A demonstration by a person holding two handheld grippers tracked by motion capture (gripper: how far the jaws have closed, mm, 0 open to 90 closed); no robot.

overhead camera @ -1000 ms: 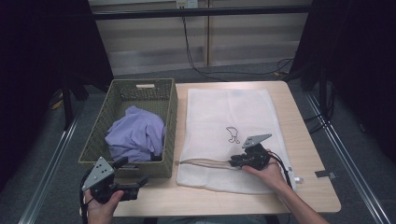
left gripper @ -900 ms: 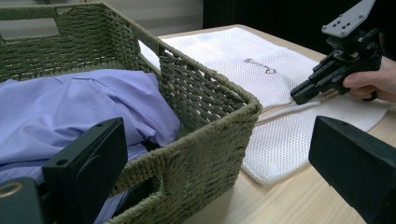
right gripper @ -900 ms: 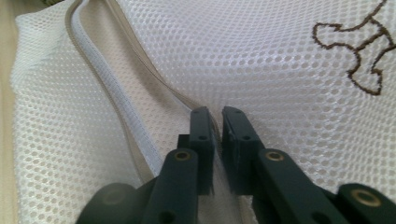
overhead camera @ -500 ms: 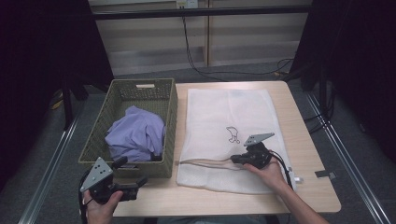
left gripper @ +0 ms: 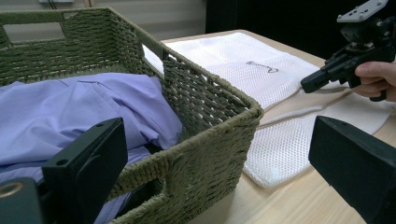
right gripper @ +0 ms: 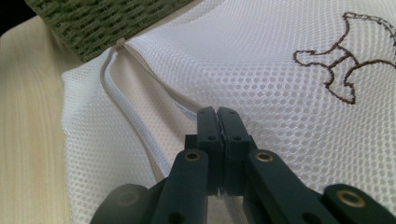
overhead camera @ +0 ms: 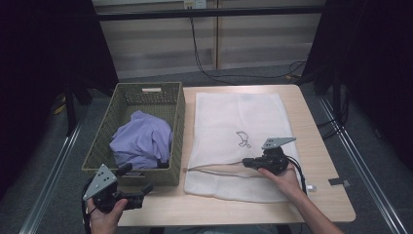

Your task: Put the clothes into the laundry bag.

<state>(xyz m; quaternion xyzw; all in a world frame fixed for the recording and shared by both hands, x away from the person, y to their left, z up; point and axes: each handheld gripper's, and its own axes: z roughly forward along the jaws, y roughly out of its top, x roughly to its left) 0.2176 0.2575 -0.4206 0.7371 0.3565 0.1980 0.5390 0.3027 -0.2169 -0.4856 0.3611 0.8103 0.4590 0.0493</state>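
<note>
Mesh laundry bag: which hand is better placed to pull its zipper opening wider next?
Right, probably. The right claw is shut on the mesh laundry bag at its partly open zipper. The left claw, jaws wide apart, hangs off the table's near edge by the wicker basket, holding nothing.

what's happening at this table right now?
A person works a white mesh laundry bag lying flat on the table. The right gripper has just closed its jaws on the upper edge of the bag's unzipped opening, at the end of the bag nearest the person. The left gripper hangs open off the table's near left corner, beside the green wicker basket holding a crumpled lilac shirt. The shirt is not in the bag yet.
</note>
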